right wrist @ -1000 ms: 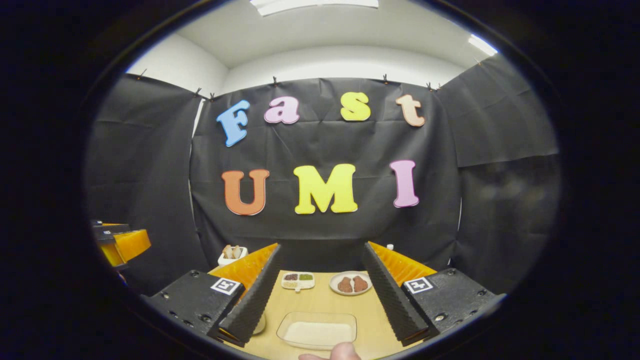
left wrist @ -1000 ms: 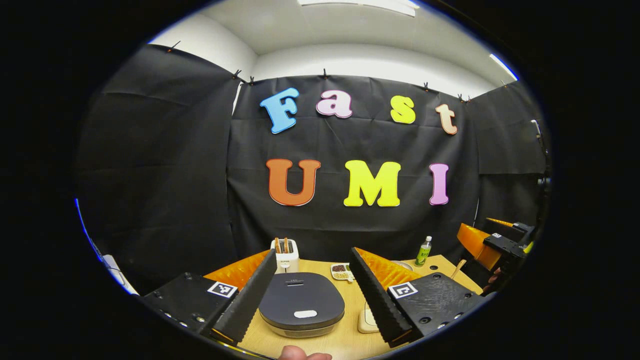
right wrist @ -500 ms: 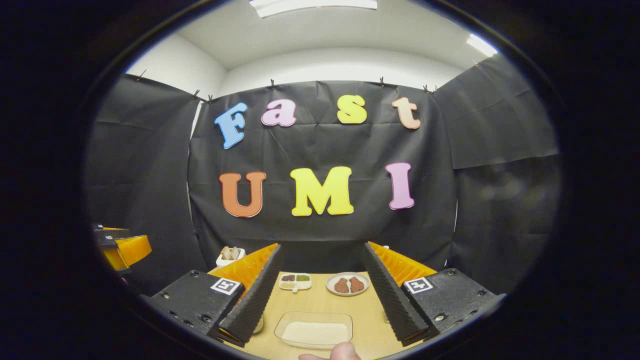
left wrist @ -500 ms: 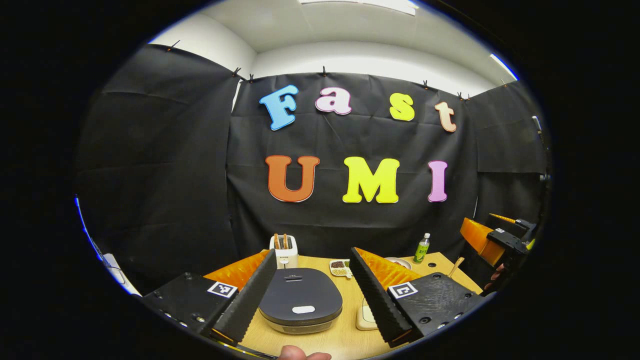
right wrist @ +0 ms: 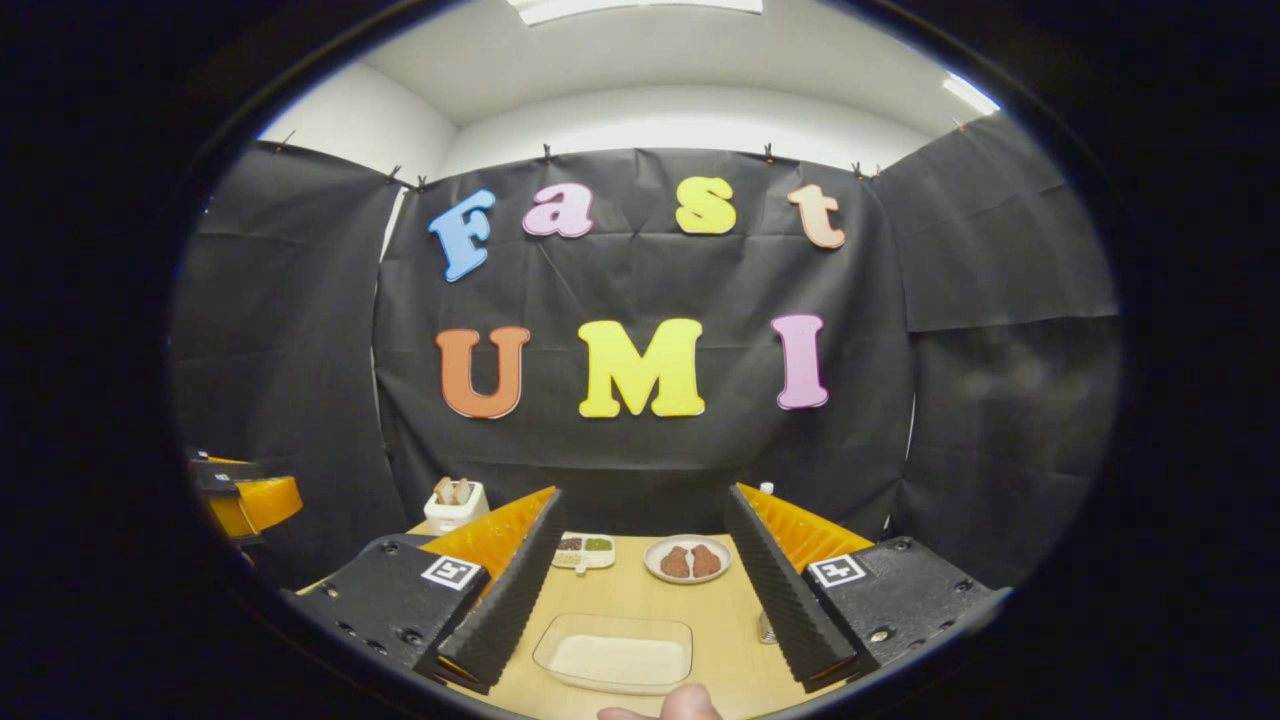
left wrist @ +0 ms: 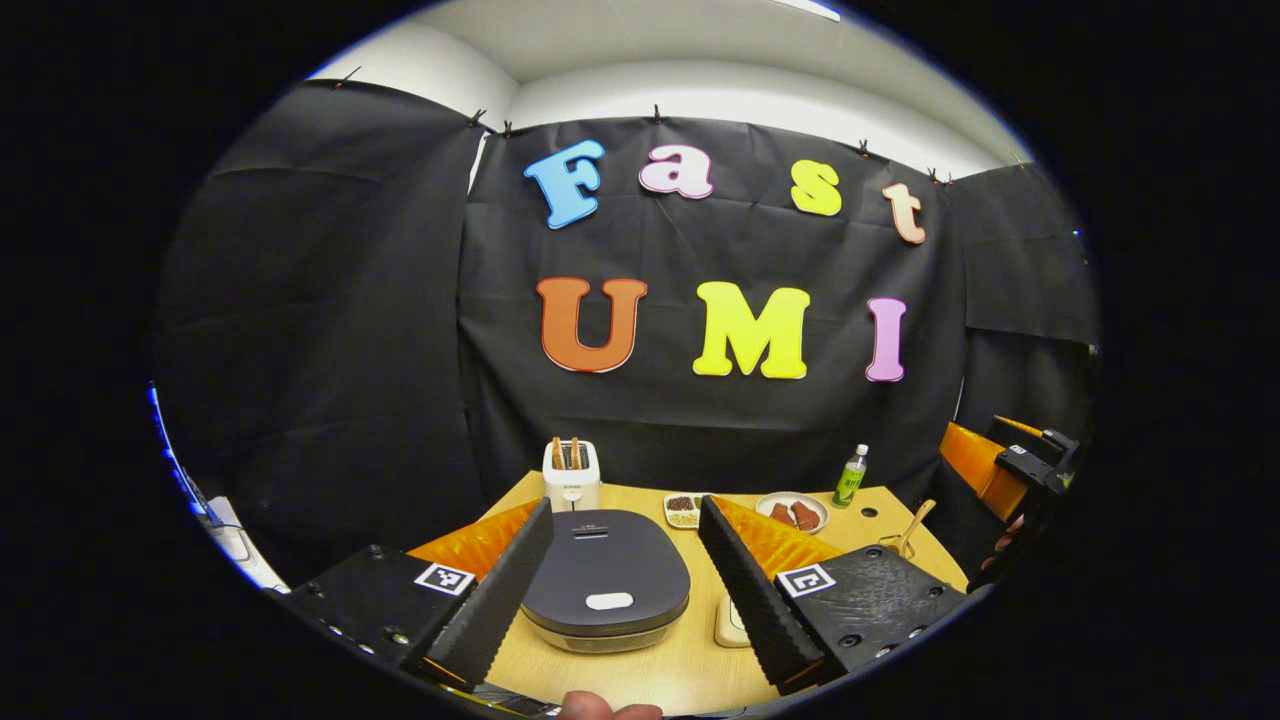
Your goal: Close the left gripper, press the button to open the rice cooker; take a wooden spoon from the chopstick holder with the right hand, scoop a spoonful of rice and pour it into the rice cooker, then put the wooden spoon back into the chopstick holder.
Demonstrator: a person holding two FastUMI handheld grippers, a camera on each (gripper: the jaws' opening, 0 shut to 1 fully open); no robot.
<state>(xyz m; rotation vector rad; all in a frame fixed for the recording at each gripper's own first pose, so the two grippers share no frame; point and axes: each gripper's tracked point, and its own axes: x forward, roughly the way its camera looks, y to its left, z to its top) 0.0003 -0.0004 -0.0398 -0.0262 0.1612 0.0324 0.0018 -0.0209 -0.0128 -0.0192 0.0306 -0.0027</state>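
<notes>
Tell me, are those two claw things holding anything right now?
No. The left gripper is open with the closed rice cooker lying between its fingers, ungripped; the right gripper is open above the rice tray.

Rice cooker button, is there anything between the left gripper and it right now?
Nothing visible. In the left gripper view the left gripper is open over the closed rice cooker, and the pale button on its lid lies bare between the fingers.
</notes>
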